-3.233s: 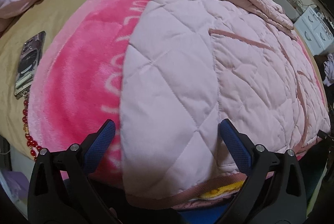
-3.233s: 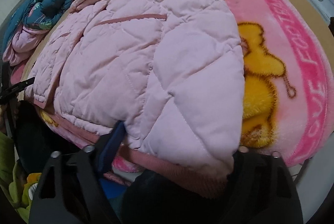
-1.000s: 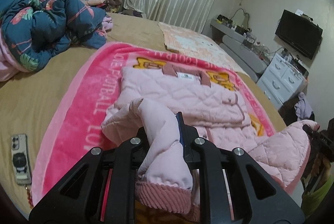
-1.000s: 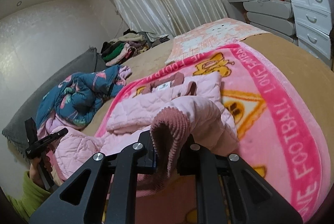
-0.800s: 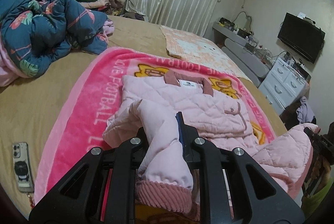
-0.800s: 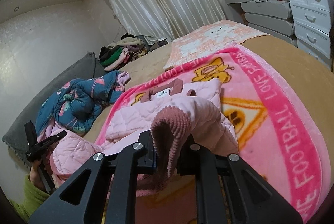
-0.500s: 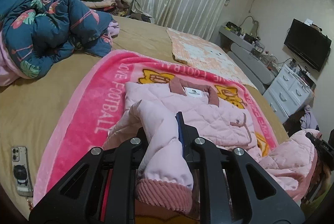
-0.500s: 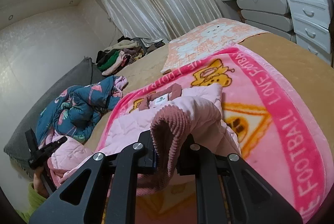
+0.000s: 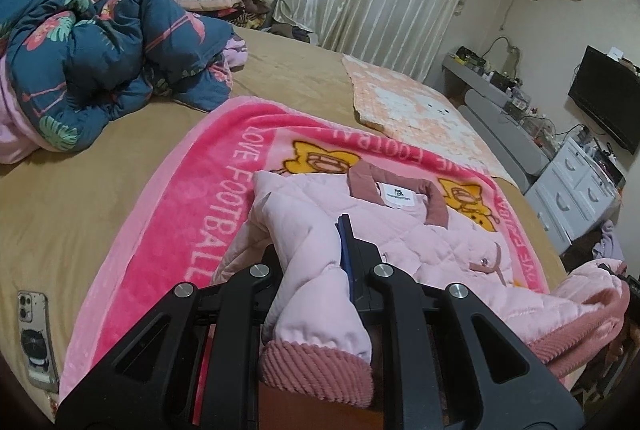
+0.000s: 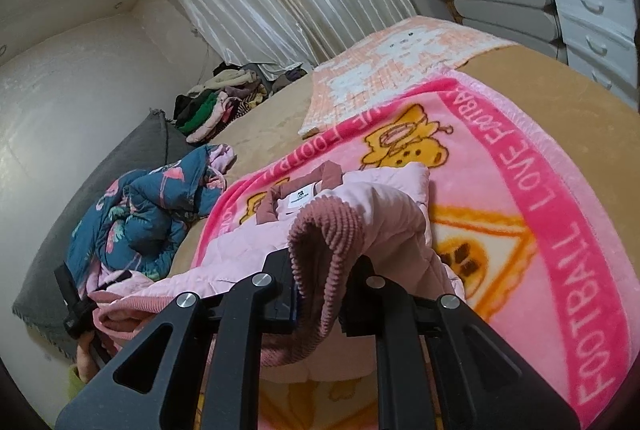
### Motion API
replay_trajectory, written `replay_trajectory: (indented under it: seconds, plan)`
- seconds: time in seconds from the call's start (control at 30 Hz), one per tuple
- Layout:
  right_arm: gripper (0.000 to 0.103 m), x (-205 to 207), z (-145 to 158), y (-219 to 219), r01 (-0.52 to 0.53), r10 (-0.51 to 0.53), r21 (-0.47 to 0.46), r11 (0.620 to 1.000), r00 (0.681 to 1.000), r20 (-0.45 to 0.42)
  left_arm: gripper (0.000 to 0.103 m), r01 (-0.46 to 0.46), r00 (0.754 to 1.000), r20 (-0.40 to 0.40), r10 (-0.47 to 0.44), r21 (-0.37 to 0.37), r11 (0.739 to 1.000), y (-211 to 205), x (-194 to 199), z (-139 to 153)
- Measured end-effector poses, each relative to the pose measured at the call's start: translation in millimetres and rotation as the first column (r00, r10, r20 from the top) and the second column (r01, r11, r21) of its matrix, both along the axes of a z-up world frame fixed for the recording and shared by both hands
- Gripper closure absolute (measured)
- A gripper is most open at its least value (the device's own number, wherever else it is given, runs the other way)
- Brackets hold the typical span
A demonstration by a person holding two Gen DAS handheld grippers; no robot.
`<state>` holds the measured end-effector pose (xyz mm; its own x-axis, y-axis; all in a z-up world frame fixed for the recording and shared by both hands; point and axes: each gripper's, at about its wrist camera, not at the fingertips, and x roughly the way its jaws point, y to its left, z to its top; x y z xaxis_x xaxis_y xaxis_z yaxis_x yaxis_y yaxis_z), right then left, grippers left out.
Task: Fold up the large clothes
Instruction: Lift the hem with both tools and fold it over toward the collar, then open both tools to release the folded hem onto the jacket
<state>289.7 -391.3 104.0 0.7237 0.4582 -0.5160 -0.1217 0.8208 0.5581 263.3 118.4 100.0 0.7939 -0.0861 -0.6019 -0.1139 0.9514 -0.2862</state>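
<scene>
A pale pink quilted jacket [image 9: 420,230] with a dusty-rose collar lies on a pink "LOVE FOOTBALL" blanket [image 9: 192,213] on the bed. My left gripper [image 9: 320,270] is shut on the jacket's bottom hem, whose ribbed rose band [image 9: 316,370] hangs over the jaws. My right gripper [image 10: 320,282] is shut on the other bottom corner, with the ribbed band [image 10: 324,242] draped over it. Both corners are lifted above the blanket, near the collar [image 10: 304,197]. In the right wrist view the left gripper [image 10: 80,306] shows at the far left.
A dark blue floral quilt [image 9: 92,61] is heaped at the left of the tan bed. A phone [image 9: 36,342] lies near the bed's near-left edge. An orange-and-white mat [image 9: 408,109] lies beyond the blanket. White drawers [image 9: 576,189] and a TV [image 9: 608,105] stand at the right.
Both grippers closed on the jacket's bottom hem, lifted it and carried it forward toward the collar. Over the last second they have kept moving toward the collar.
</scene>
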Motion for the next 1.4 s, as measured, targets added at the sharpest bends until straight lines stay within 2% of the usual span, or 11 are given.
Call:
replay_trajectory:
  seconds: [0.23,0.3,0.33,0.37,0.43,0.57,0.77,1.0,1.23,1.33,1.4]
  plan:
    - [0.085,36,-12,-1,-0.019,0.021,0.038,0.999,0.999,-0.046,0.093,-0.002,1.000,-0.022,0.002,0.017,1.000,3,23,-10]
    - [0.076,45,-15,-2,-0.037,0.042,0.092,0.995,0.998,-0.048,0.093,-0.007,0.999,-0.038,0.008,0.015,1.000,6,30,-16]
    - [0.065,49,-16,-3,-0.043,0.049,0.132,0.990,0.998,-0.045,0.093,-0.009,0.999,-0.042,0.010,0.016,1.000,6,33,-18]
    - [0.044,52,-17,-5,-0.044,0.050,0.158,0.986,0.998,-0.039,0.093,-0.011,0.999,-0.050,0.012,0.018,1.000,7,38,-21]
    - [0.029,52,-15,-8,-0.035,0.037,0.195,0.980,0.999,-0.004,0.093,-0.014,0.998,-0.059,0.015,0.020,1.000,9,43,-26]
    - [0.023,51,-15,-10,-0.042,0.032,0.190,0.981,0.998,0.055,0.092,-0.013,0.997,-0.074,0.015,0.026,1.000,9,54,-34]
    - [0.018,44,-37,5,-0.020,0.021,-0.007,1.000,0.998,0.054,0.087,-0.013,0.996,-0.087,0.015,0.019,1.000,8,67,-44]
    - [0.016,40,-81,38,-0.025,0.030,-0.313,0.950,1.000,0.008,0.074,-0.006,0.996,-0.086,0.006,0.009,1.000,6,74,-50]
    - [0.012,39,-90,43,-0.021,0.033,-0.348,0.937,0.999,0.028,0.042,0.010,1.000,-0.023,-0.010,-0.031,0.999,2,62,-38]
    - [0.012,38,-87,42,-0.022,0.036,-0.347,0.937,0.999,0.032,0.024,0.003,1.000,0.024,-0.003,-0.004,1.000,-3,54,-25]
    - [0.011,37,-85,42,-0.026,0.039,-0.347,0.938,0.999,0.032,0.020,0.001,0.998,0.059,-0.002,0.012,1.000,-5,47,-14]
